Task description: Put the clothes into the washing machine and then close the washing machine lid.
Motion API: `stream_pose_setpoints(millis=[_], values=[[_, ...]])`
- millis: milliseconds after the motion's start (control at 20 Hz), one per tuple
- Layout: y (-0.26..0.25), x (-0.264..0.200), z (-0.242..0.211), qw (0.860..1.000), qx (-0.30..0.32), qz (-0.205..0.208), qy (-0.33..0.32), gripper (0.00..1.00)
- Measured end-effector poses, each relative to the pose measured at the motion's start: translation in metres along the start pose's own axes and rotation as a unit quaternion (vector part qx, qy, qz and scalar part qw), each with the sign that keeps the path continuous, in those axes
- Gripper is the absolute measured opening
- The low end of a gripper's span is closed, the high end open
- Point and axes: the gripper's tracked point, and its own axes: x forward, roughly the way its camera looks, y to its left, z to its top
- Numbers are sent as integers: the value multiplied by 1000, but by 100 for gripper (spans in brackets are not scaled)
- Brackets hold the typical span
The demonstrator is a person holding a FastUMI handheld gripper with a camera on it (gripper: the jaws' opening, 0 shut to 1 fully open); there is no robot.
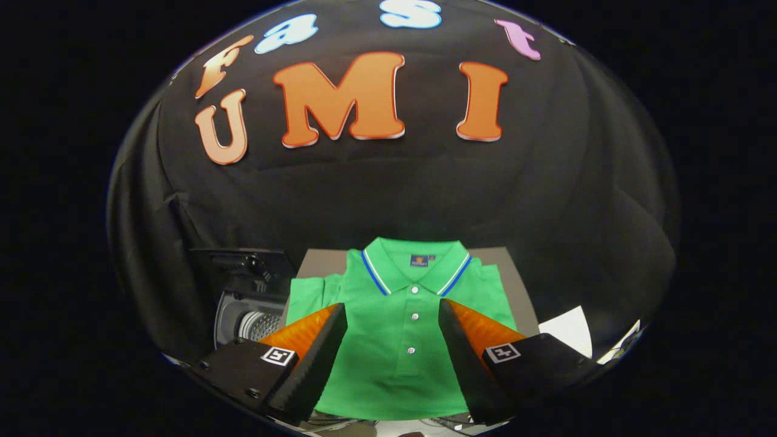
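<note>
My hand-held gripper (393, 315) stood wide open with nothing held, its two fingers (315, 358) splayed apart low in the frame. Whether they touched the cloth below or hung just above it, I could not tell.

Between the fingers and just ahead of them lay the green polo shirt (400, 340), folded flat, its buttoned placket running up the gap between my fingers. Its collar (416, 267), trimmed with blue and white stripes, pointed away from me toward the black wall. The fingers hid parts of the shirt on either side, and its near hem was cut off by the bottom of the view.

The shirt rested on a grey worktop (516, 285), of which I saw bare strips only beside the collar and along the right.

At the lower left of the frame, beside the shirt's sleeve, sat the washing machine (243, 303). Its lid (243, 264) stood raised, and the perforated metal drum (258, 325) showed through the opening; my left finger covered part of it, so its contents were hard to make out.

A white sheet (567, 331) lay at the lower right, partly hidden.
</note>
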Motion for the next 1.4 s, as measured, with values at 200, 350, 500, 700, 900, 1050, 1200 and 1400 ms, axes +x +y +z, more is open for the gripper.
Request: stream_pose_setpoints(millis=[200, 350, 500, 700, 900, 1050, 1200, 1400], values=[[-1, 31, -31, 994, 14, 21, 111, 98], [-16, 45, -43, 986, 11, -2, 165, 98], [-15, 54, -60, 976, 0, 0, 216, 98], [-13, 60, -67, 967, -6, 7, 256, 98], [-15, 60, -66, 967, -13, 10, 254, 99], [-12, 60, -66, 967, -13, 12, 256, 77], [-5, 56, -63, 969, 7, 31, 244, 44], [-4, 53, -59, 976, 27, 56, 210, 10]])
